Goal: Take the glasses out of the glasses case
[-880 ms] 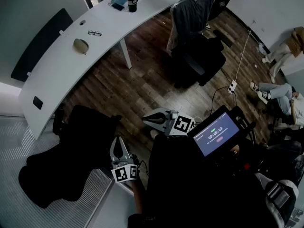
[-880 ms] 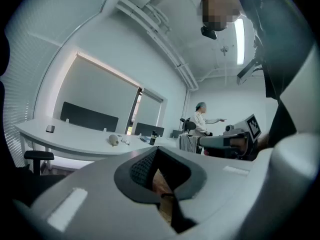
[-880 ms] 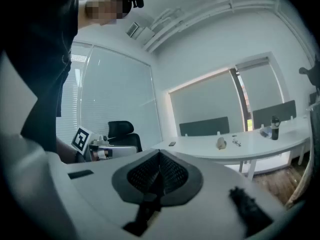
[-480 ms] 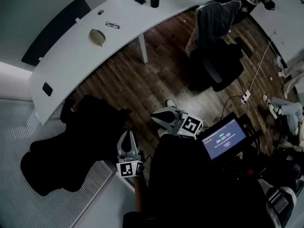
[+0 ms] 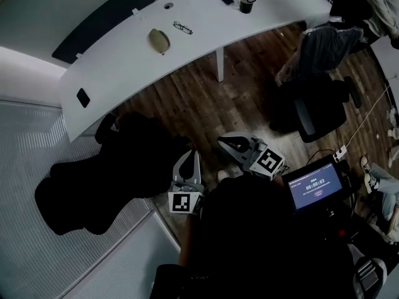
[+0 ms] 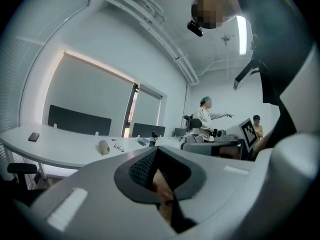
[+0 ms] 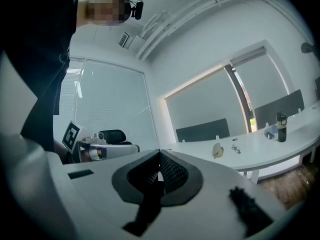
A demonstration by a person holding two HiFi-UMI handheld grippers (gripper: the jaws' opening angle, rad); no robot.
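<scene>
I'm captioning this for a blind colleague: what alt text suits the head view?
Seen from above, a person holds the left gripper and right gripper, both shut and empty, over a dark wood floor, away from a curved white desk. On the desk lie a beige oval glasses case and, beside it, dark-framed glasses.

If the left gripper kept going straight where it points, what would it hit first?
Likely the long curved white desk, near its white leg; nothing nearer shows, but depth is unclear.
</scene>
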